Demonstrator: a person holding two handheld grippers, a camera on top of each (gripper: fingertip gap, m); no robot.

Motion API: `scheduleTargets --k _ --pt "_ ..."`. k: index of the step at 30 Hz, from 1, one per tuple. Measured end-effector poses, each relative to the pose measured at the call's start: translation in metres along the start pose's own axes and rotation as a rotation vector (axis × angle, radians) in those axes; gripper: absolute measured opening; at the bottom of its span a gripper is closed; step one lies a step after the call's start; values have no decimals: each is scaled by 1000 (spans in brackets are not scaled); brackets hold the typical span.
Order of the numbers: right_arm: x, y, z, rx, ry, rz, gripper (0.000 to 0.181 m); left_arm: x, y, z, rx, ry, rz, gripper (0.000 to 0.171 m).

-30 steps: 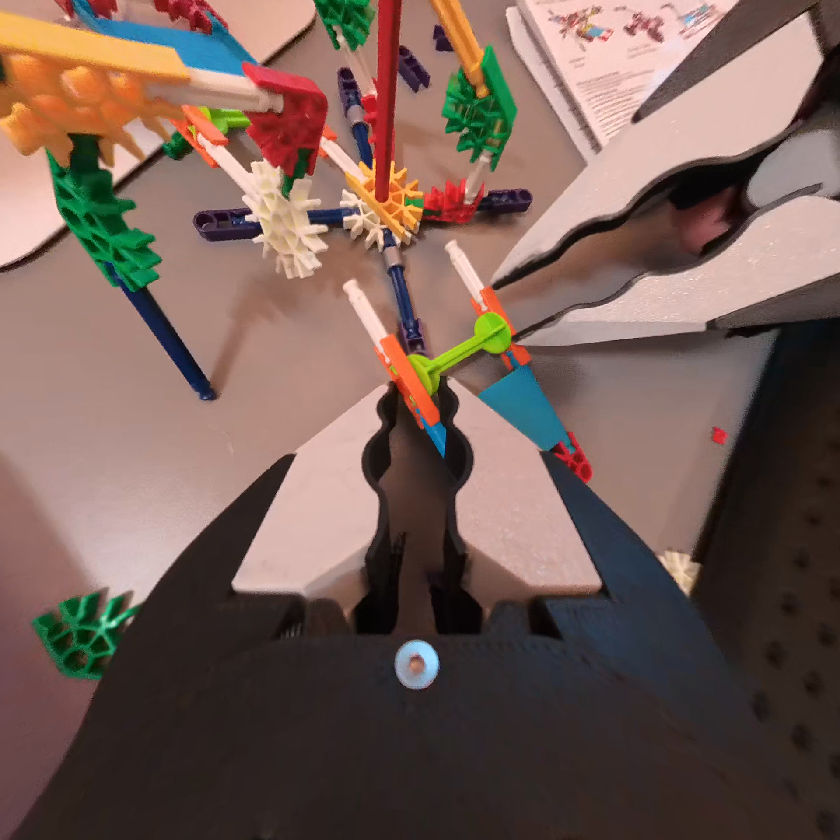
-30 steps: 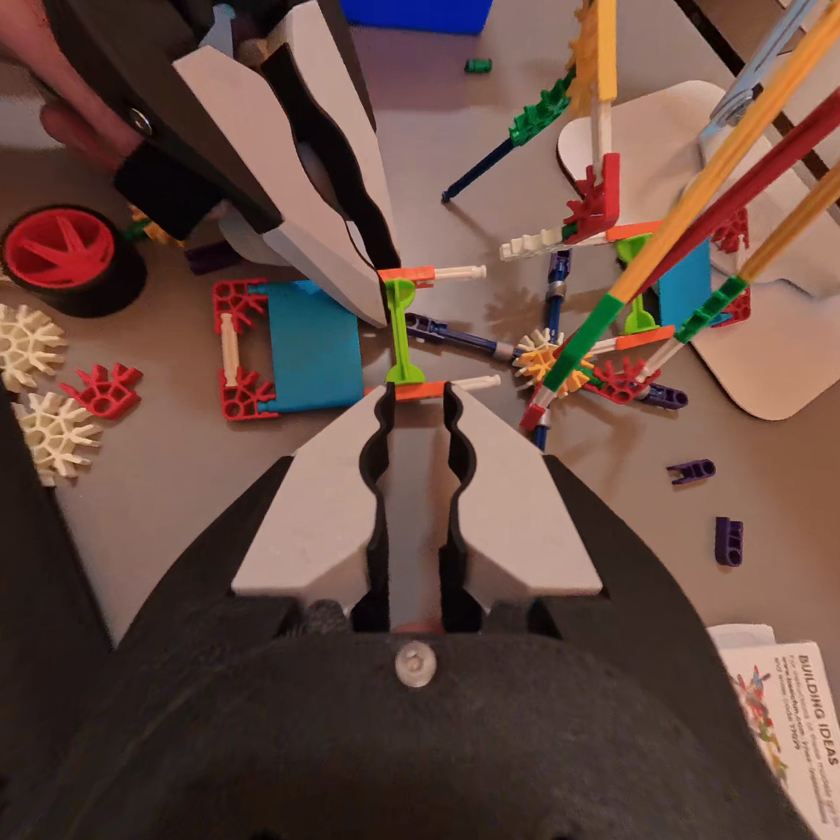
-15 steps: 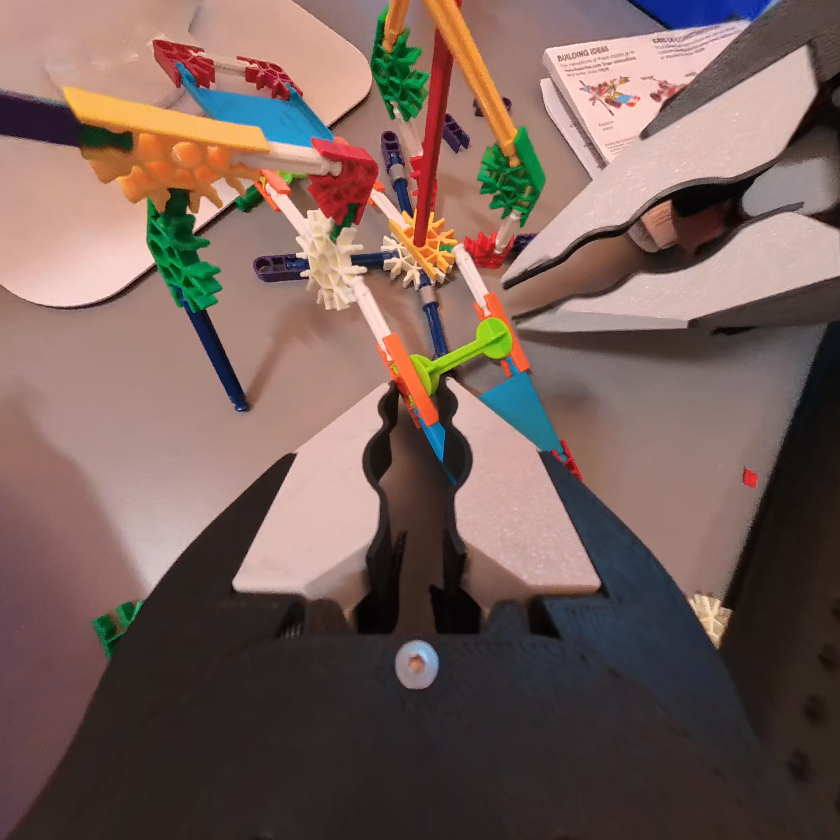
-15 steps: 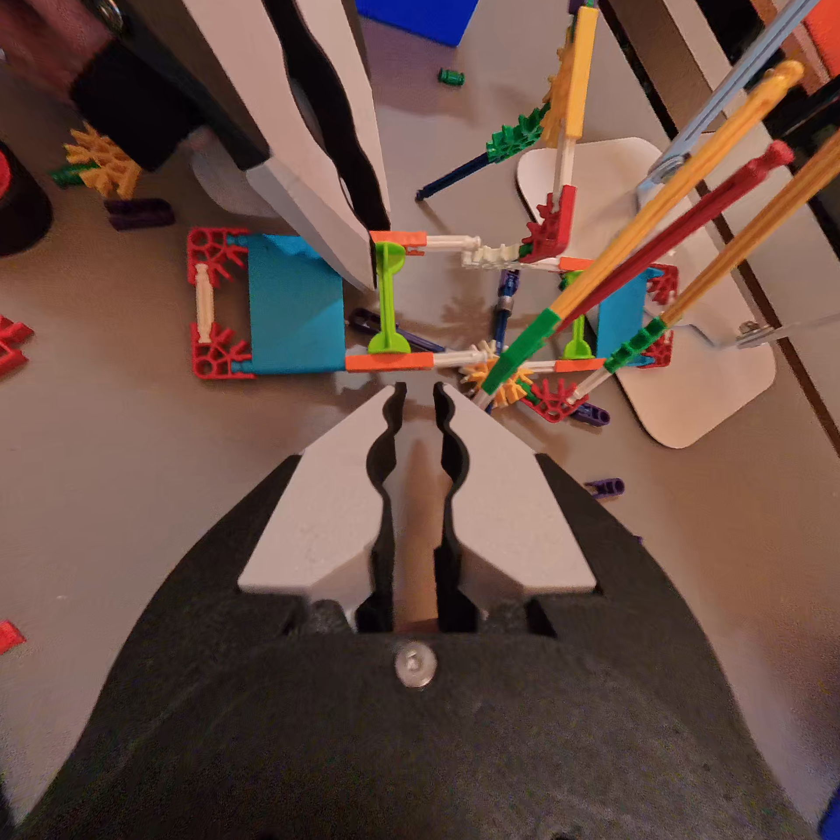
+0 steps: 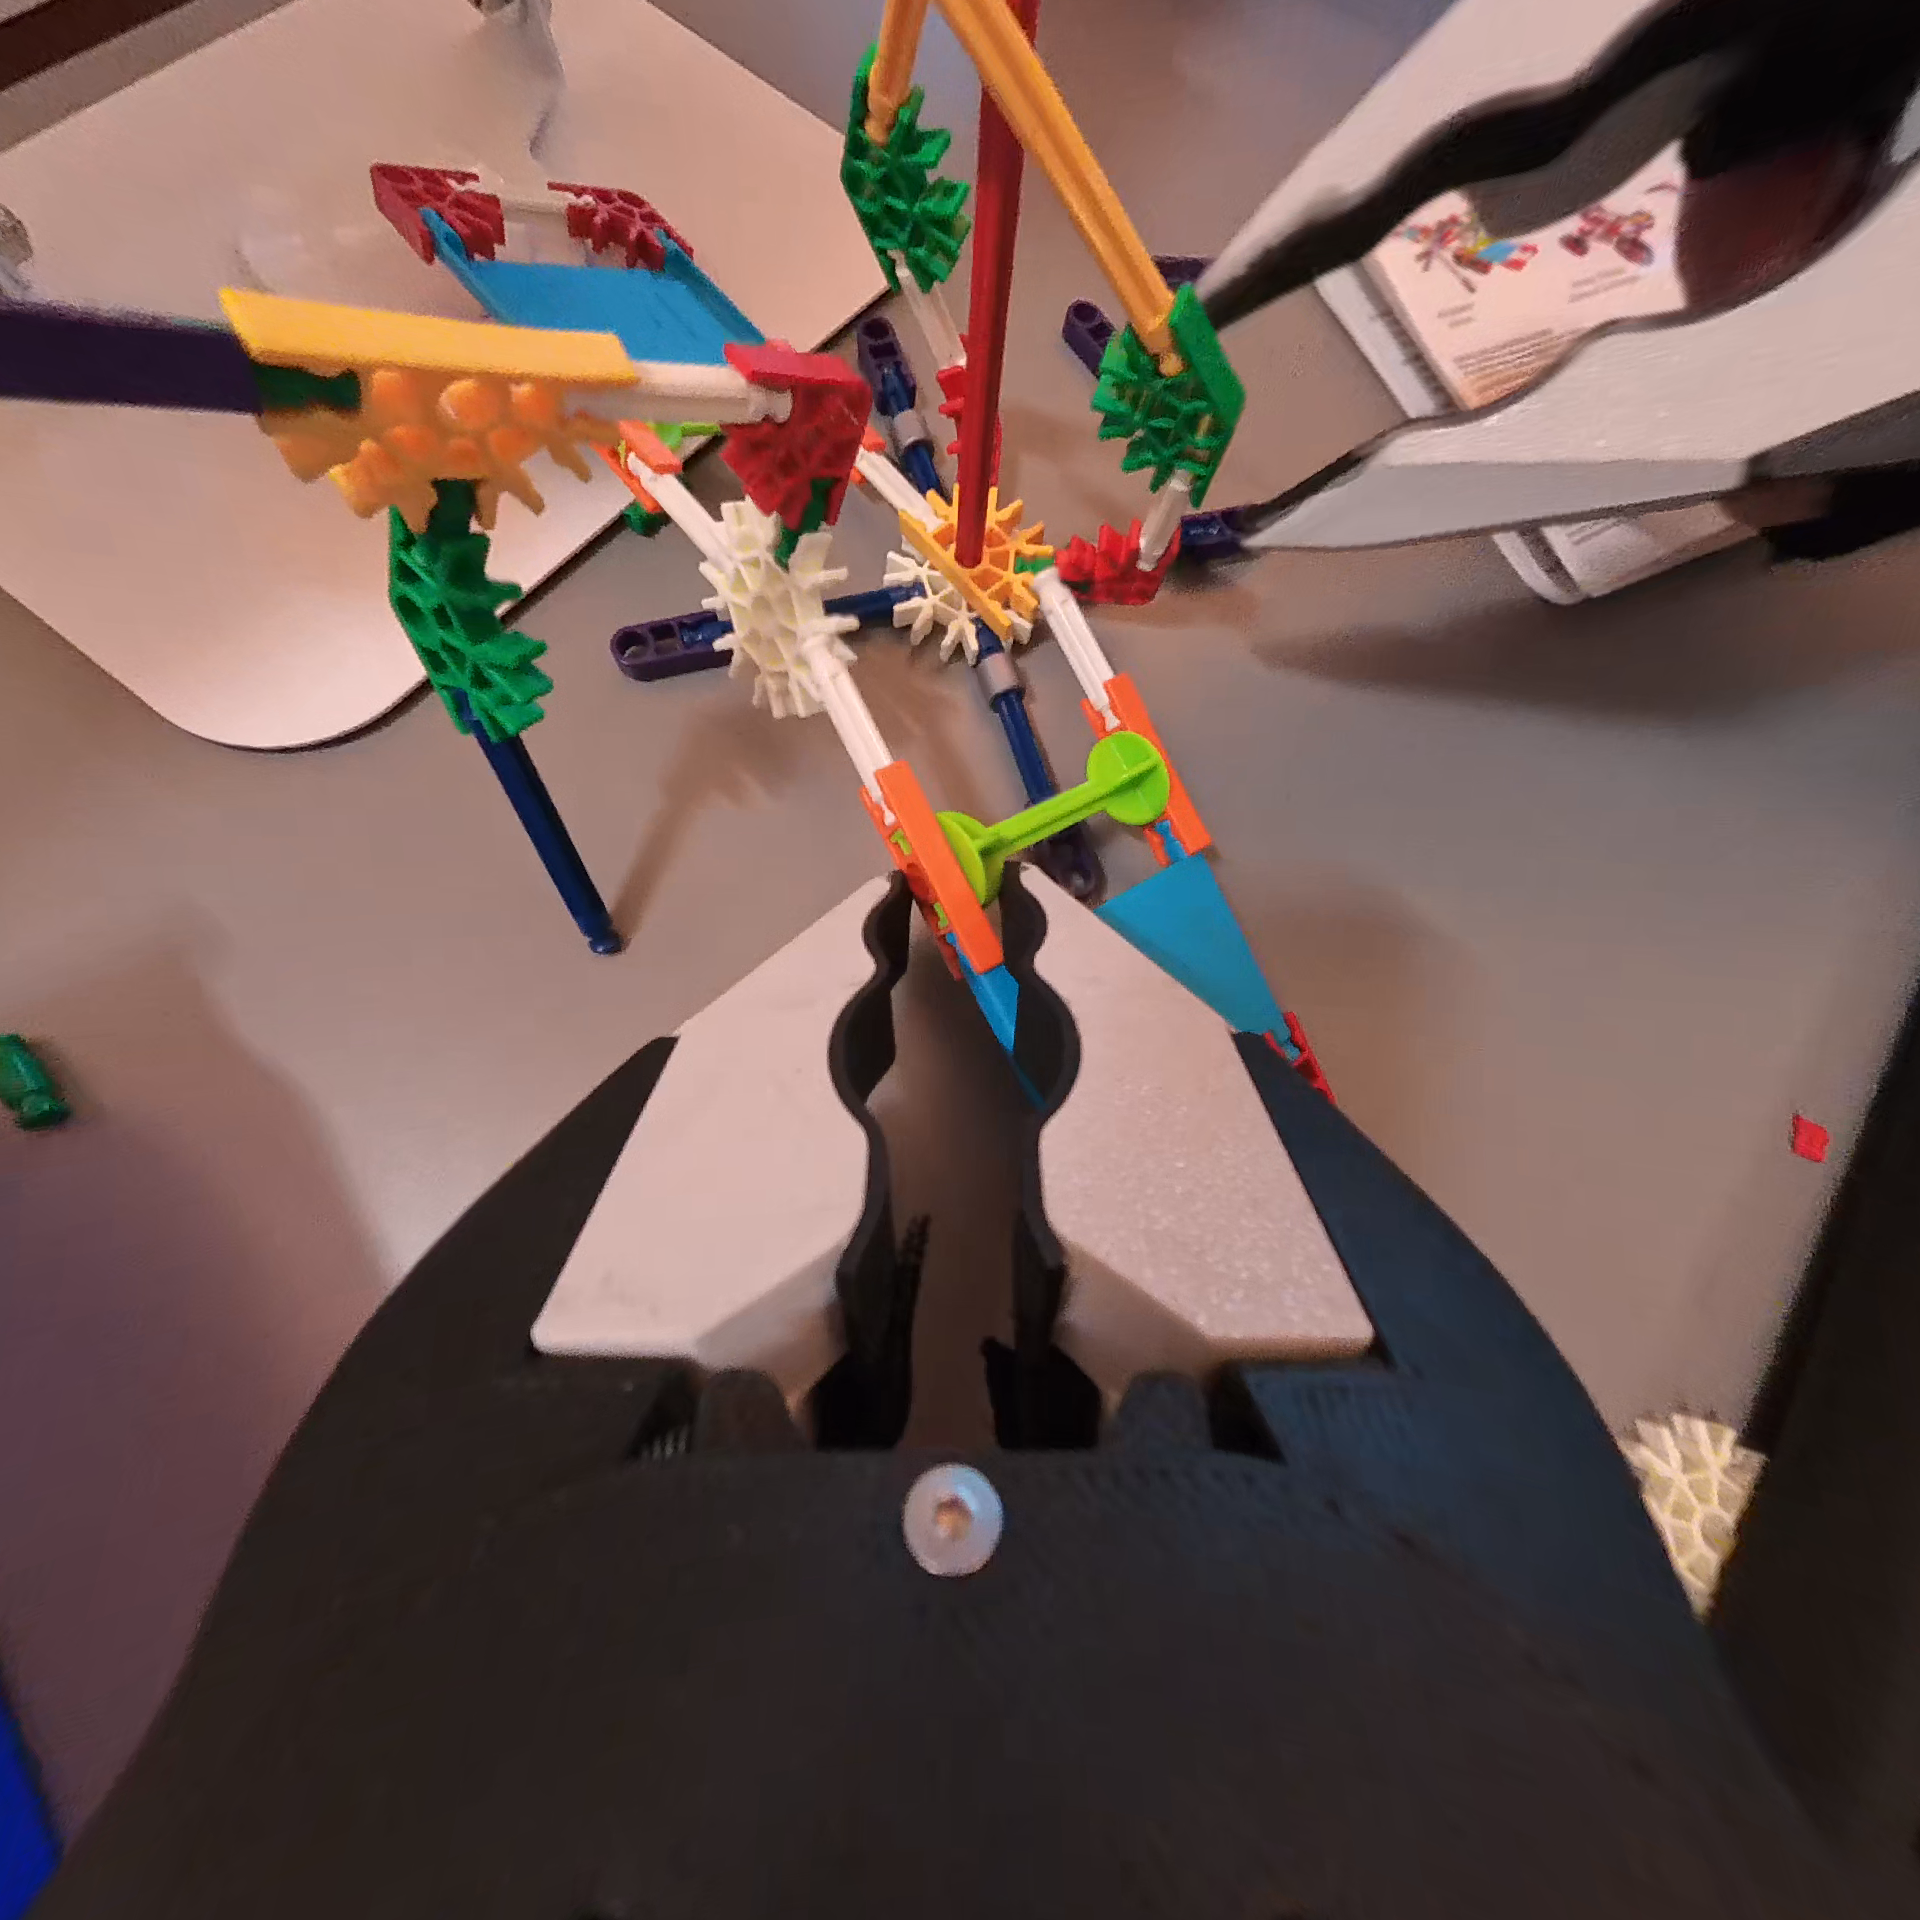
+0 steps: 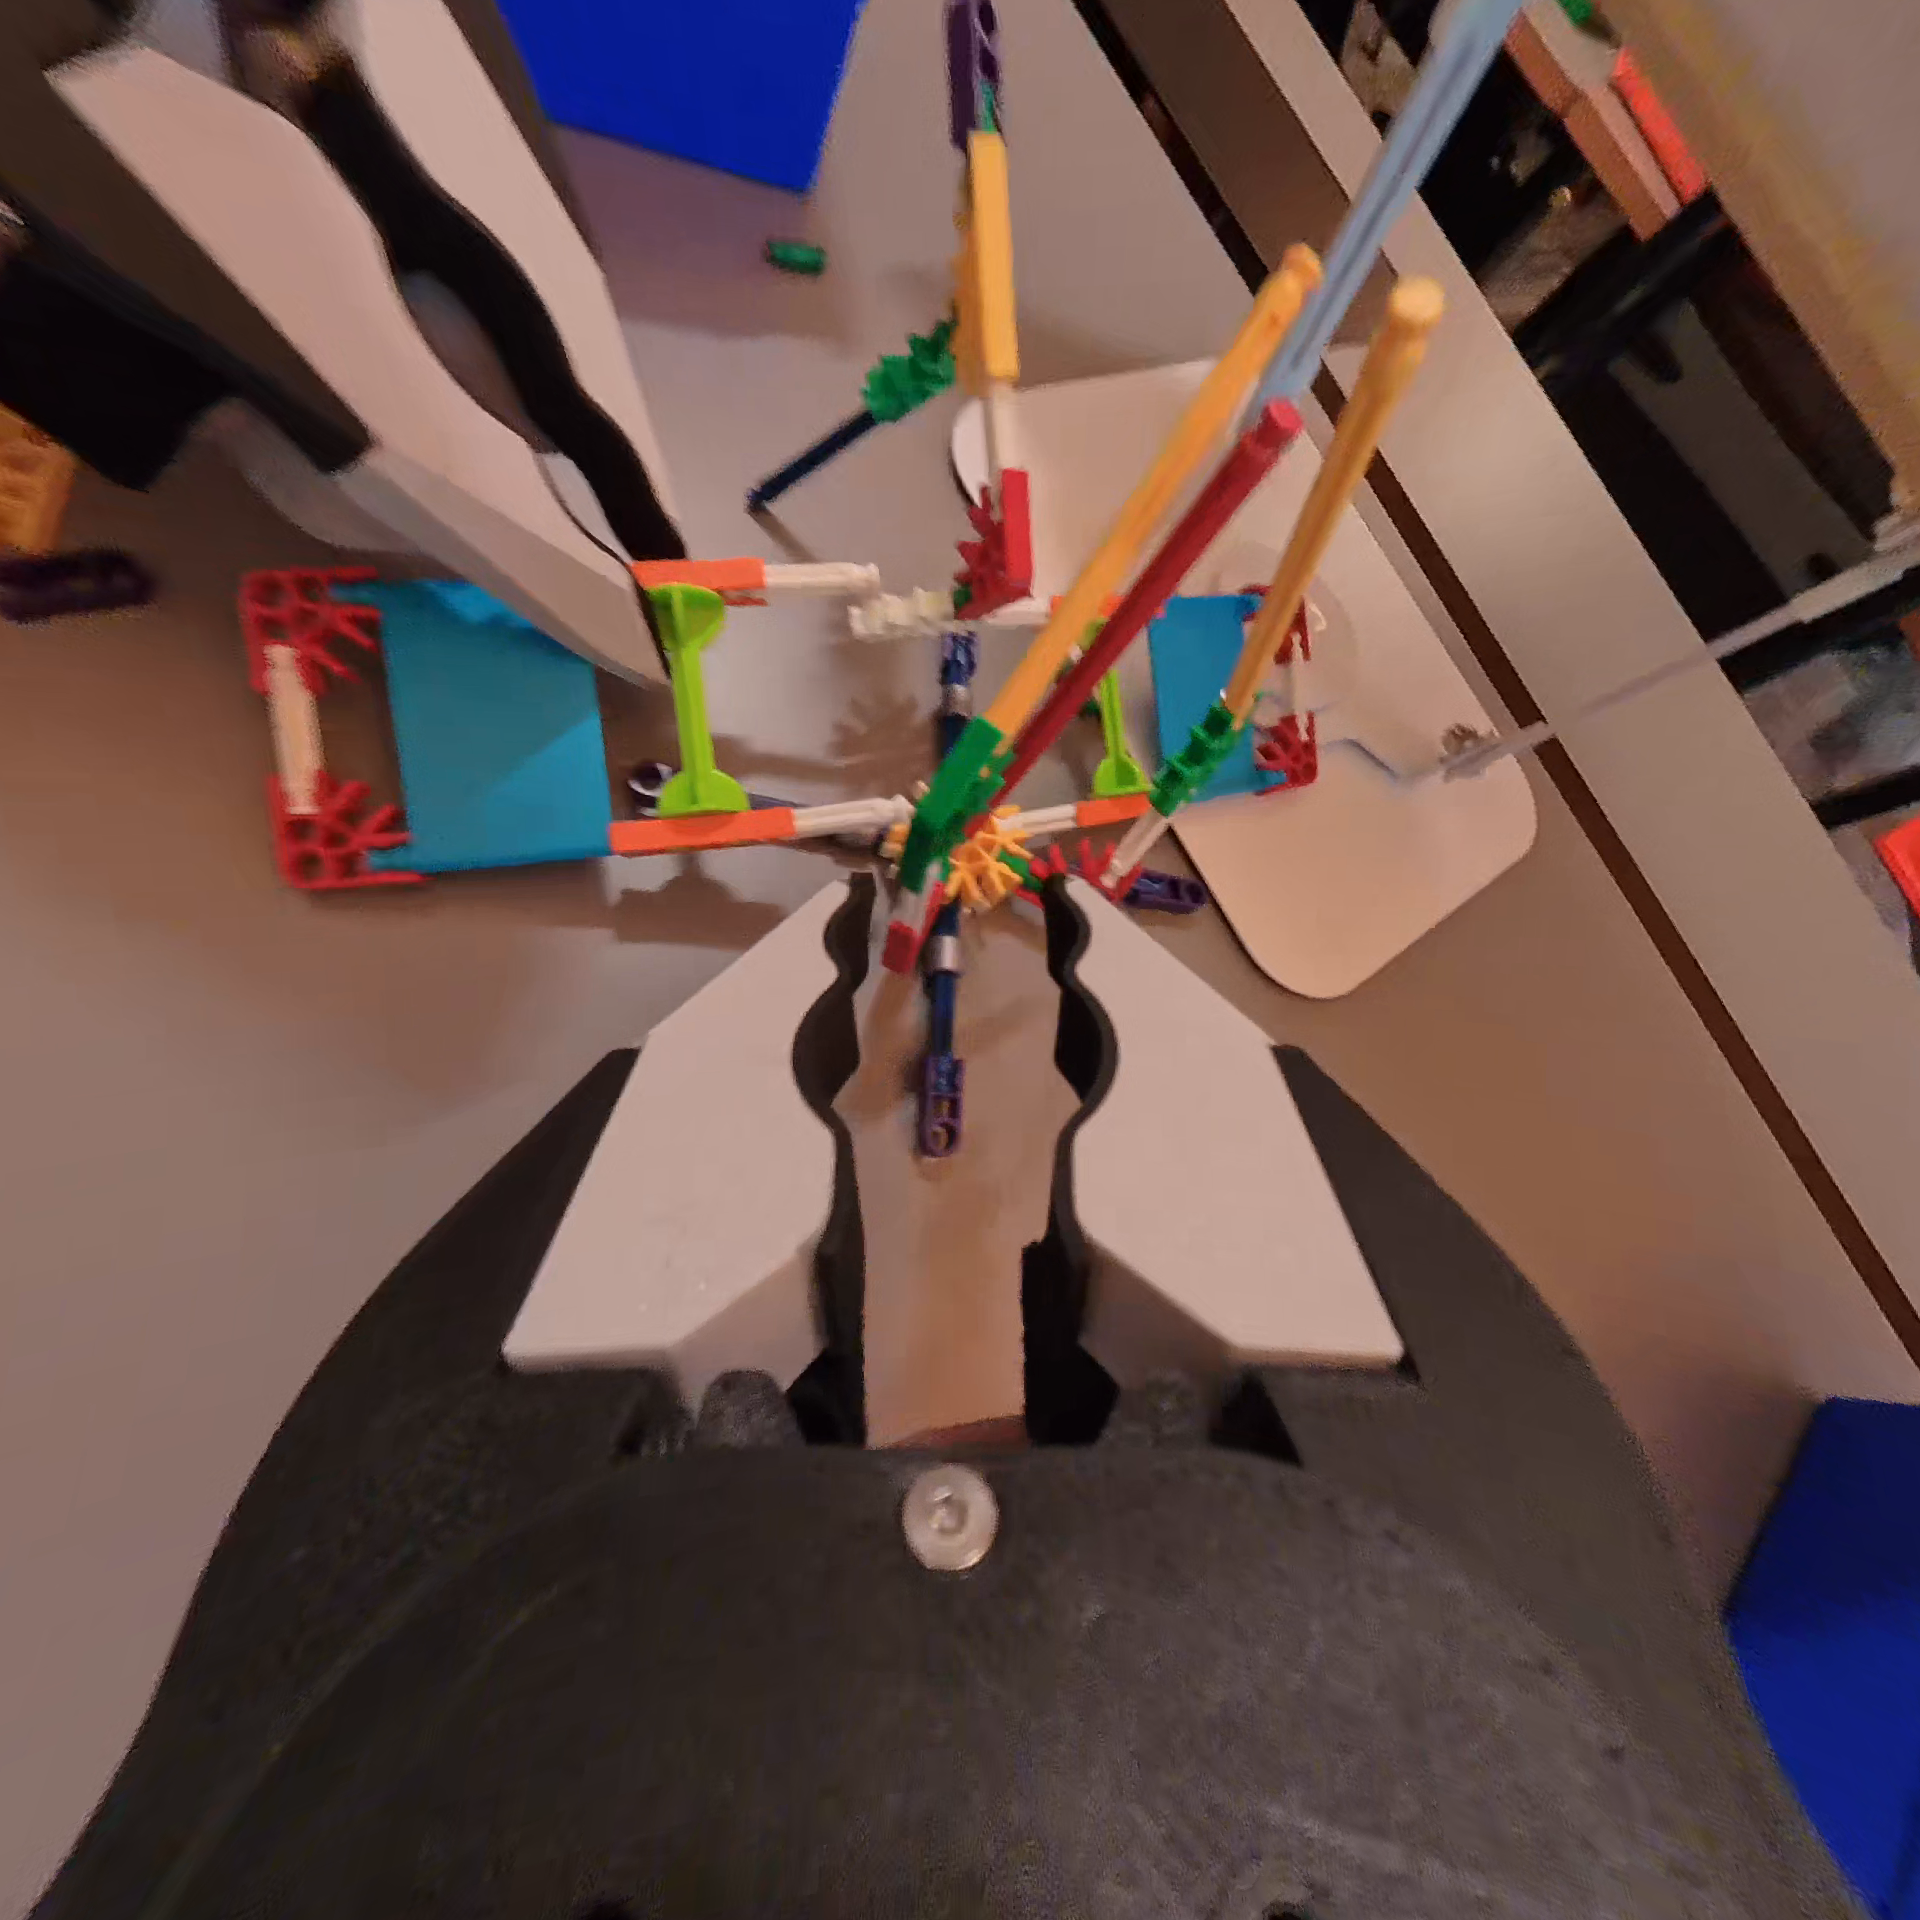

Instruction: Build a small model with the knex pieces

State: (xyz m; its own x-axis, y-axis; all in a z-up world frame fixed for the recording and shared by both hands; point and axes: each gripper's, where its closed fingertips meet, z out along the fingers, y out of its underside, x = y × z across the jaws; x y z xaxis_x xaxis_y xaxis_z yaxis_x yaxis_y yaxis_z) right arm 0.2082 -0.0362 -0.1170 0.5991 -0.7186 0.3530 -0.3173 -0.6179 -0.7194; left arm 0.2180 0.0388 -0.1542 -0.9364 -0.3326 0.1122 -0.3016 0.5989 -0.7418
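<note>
Strain is building where the left tongs (image 5: 954, 914) are pinching the orange clip (image 5: 940, 868) of the toy frame (image 5: 977, 582). The right tongs (image 6: 954, 896), gaping and empty, are straddling its hub; a twist could be popping rods loose.

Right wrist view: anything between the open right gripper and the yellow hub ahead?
Partly. The right gripper is open with the yellow hub just past its tips, but a blue rod runs along the gap and a green connector overlaps the hub's left side. Heights unclear.
</note>
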Motion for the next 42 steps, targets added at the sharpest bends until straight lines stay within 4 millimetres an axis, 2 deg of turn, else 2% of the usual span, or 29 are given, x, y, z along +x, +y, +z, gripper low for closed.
scheduleTargets --k 2,4,6,9,17,19,22,25,26,28,30,32,34,36,39,41,42 --pt "4 7 9 -28 11 -6 30 -1 -1 4 -6 -5 2 15" --pt "-2 10 18 -25 -32 -5 22 -3 -1 8 -16 -7 -2 15" --pt "-6 15 24 -48 -44 -24 7 -4 -1 10 -24 -8 -2 15" --pt "-8 16 25 -54 -49 -26 7 -5 -3 11 -24 -21 2 15" --pt "-17 14 20 -31 -90 23 6 0 1 11 -63 23 3 15" --pt "-26 11 17 -24 -132 55 6 0 3 8 -74 31 11 15" --pt "-33 9 17 -46 -104 60 7 0 6 4 -93 35 28 15" --pt "-50 3 21 -30 -160 62 8 3 14 0 -137 65 53 15" --pt "-53 3 20 -30 -182 51 10 3 16 -1 -149 75 61 15" --pt "-56 2 15 -19 -233 59 27 -1 18 -5 -161 73 77 15" --pt "-52 -2 7 19 -283 99 29 -4 20 -6 -177 69 91 15" --pt "-40 -7 2 62 -287 126 26 -4 21 -6 -186 83 101 15" --pt "-31 -8 3 64 -282 122 16 -3 17 -8 -177 93 102 15" --pt "-34 -9 2 76 -342 117 15 -2 16 -9 -174 102 113 15" --pt "-40 -21 -17 175 -529 204 10 0 15 -9 -162 112 138 15" --pt "-23 -22 -20 196 -500 231 8 1 13 -8 -156 101 153 15" --pt "-12 -23 -19 205 -474 257 0 1 12 -7 -154 98 154 15"
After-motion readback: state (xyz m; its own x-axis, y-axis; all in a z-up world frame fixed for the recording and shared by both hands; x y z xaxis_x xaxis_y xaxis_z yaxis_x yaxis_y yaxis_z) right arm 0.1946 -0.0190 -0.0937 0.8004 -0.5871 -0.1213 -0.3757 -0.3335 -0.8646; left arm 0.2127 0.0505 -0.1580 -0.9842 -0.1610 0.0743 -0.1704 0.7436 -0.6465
